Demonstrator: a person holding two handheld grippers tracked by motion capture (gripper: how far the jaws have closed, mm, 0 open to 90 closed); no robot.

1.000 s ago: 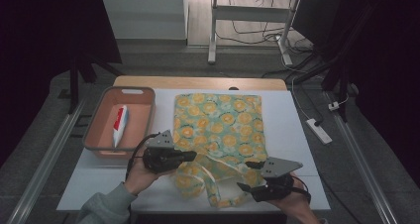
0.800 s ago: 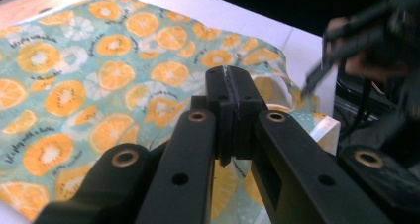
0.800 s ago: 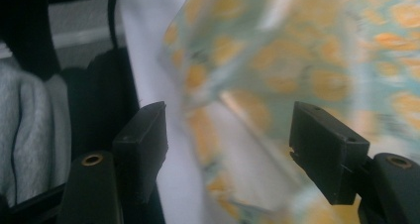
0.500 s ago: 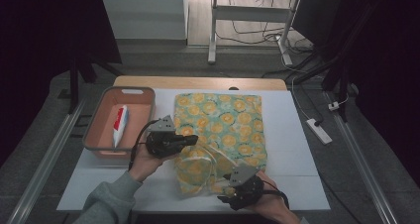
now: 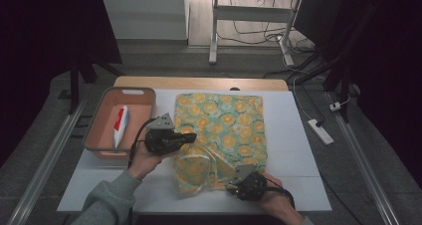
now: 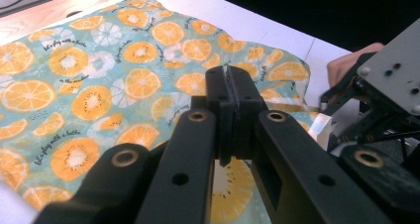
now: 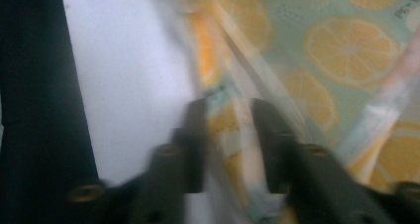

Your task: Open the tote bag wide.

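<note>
- A teal cloth point(image 5: 224, 123) printed with orange and kiwi slices lies spread flat on the white worktop point(image 5: 293, 155), beside the tray's right side.
- Its near-left corner is folded up and over, rumpled, with pale ribbon-like straps point(image 5: 199, 158) looping across the fold.
- The print carries small cursive lettering.

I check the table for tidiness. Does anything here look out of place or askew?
Yes. The near edge of the fruit-print cloth is bunched and folded over near the right claw, while its far part lies flat. The tube lies neatly in the tray.
</note>
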